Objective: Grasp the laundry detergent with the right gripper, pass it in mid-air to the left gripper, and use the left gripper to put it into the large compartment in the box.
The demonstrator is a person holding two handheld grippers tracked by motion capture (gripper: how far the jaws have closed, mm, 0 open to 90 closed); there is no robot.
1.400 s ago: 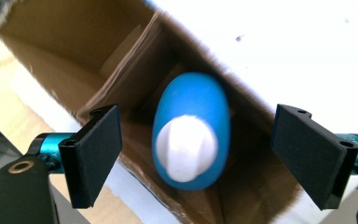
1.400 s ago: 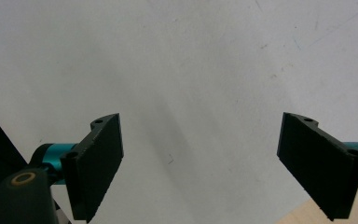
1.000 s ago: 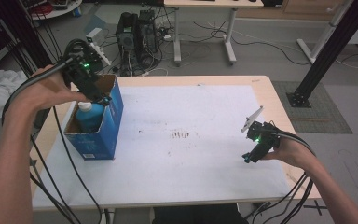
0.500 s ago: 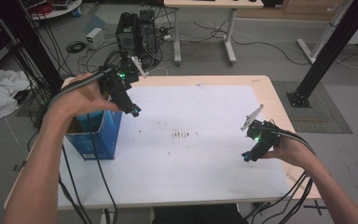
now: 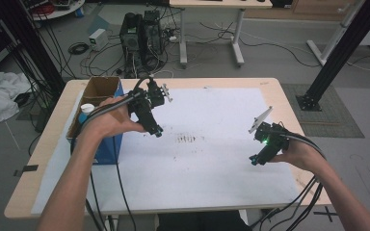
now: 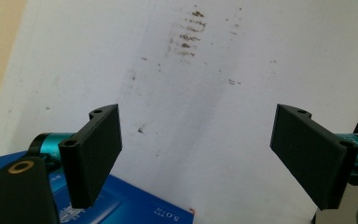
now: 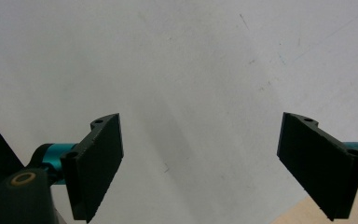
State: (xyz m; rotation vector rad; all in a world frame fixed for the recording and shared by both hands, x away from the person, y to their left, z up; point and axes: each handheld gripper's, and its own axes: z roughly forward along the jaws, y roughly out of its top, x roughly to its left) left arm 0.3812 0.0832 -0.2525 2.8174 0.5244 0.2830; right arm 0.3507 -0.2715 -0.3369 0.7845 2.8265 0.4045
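White stained sheet [image 5: 207, 144] covers the wooden table [image 5: 279, 89]; both grippers gape, empty.

Box [image 5: 98, 126] at table's [image 5: 289, 103] left edge, bottle [image 5: 85, 112] inside it

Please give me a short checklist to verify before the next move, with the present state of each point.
1. Left claw open and holding nothing: ok, jaws wide apart, only the white sheet between them.
2. Right claw open and holding nothing: ok.
3. Left claw out of the blue box: ok, it hangs beside the box, above the sheet.
4. Bottle upright in the box: cannot tell, just its white cap and blue top are visible.
5. Sheet clean: not ok, dark smudges near its middle.
6. Right claw low over the sheet near the table edge: ok.
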